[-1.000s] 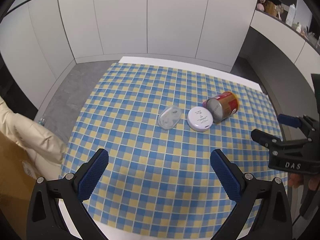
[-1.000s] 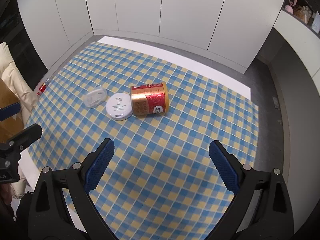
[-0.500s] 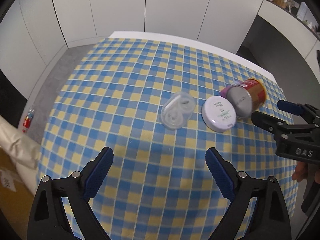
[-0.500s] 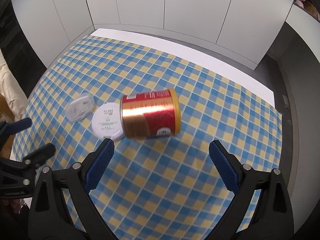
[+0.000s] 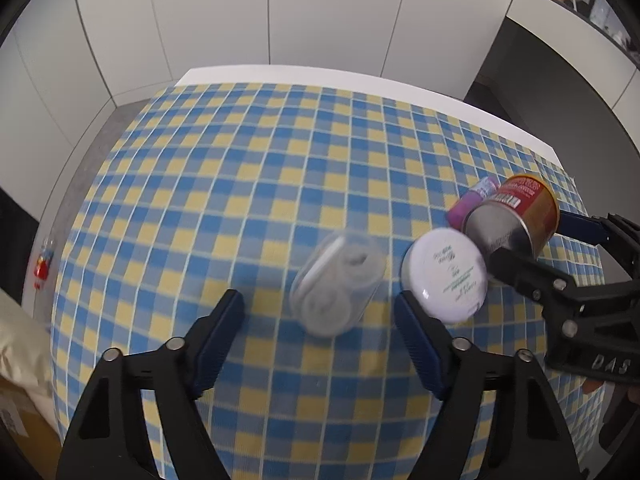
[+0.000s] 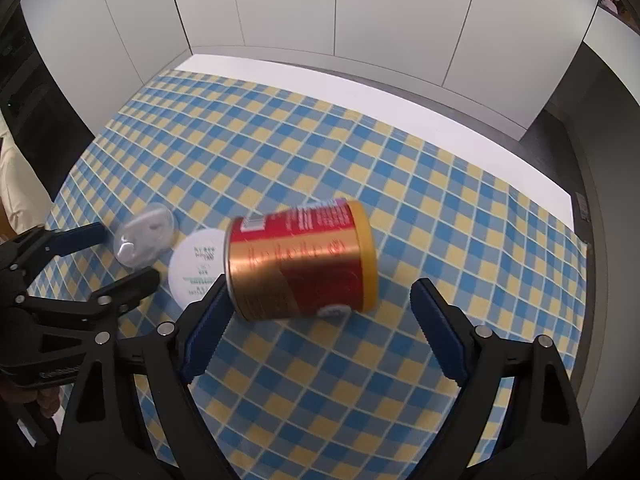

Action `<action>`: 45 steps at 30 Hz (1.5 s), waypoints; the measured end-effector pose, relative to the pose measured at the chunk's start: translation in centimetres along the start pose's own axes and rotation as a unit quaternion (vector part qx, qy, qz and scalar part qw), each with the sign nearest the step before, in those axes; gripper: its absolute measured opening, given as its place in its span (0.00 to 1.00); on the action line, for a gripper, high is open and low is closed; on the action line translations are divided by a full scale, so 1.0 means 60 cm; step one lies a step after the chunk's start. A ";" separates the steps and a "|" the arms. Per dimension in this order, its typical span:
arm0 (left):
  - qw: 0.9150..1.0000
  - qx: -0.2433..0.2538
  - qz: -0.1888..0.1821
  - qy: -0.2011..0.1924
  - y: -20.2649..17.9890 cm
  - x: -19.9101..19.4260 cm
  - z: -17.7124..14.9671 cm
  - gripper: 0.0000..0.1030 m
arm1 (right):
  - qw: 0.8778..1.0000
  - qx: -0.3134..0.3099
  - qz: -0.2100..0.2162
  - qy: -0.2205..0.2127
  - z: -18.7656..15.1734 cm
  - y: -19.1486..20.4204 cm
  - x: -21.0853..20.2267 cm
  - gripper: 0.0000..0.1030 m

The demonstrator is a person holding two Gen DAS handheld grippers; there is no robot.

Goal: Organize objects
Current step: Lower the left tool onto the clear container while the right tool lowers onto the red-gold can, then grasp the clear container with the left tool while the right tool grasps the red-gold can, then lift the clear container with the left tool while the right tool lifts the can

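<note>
Holding my left gripper [image 5: 318, 314] wide open around the clear case [image 5: 338, 282], I could bump the white lid [image 5: 445, 275] just right. My right gripper [image 6: 318, 306], open too, could roll the tipped can [image 6: 302, 266]. Only the left view shows a purple thing [image 5: 472, 198] behind it.

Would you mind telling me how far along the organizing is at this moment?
Nothing looks done yet: the red and gold can lies on its side on the checkered tablecloth, with the white round lid and clear plastic case beside it. In hand: nothing; the open left tongs flank the case, and the open right tongs flank the can. Left: gripping and placing all three.
</note>
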State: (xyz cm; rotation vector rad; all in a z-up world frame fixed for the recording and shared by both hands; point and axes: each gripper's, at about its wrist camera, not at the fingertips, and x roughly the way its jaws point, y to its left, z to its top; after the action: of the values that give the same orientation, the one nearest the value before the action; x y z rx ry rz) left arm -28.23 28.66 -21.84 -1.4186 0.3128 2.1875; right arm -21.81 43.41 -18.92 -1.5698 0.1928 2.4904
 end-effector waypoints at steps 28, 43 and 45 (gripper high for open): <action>0.999 0.020 -0.003 -0.045 -0.043 -0.141 0.009 0.40 | 1.000 -0.010 -0.004 -0.005 0.001 0.035 -0.053 0.62; 0.995 -0.006 -0.007 -0.099 -0.047 -0.313 -0.029 0.40 | 0.999 -0.013 -0.011 -0.052 -0.015 0.052 -0.243 0.62; 0.994 -0.002 -0.001 -0.107 -0.049 -0.342 -0.034 0.40 | 0.998 -0.011 -0.011 -0.055 -0.021 0.057 -0.265 0.62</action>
State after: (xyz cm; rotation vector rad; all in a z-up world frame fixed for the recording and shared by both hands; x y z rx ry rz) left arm -18.43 24.26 -4.02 -1.1716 0.2300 2.3147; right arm -14.82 38.35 -5.09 -1.4290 0.1306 2.5621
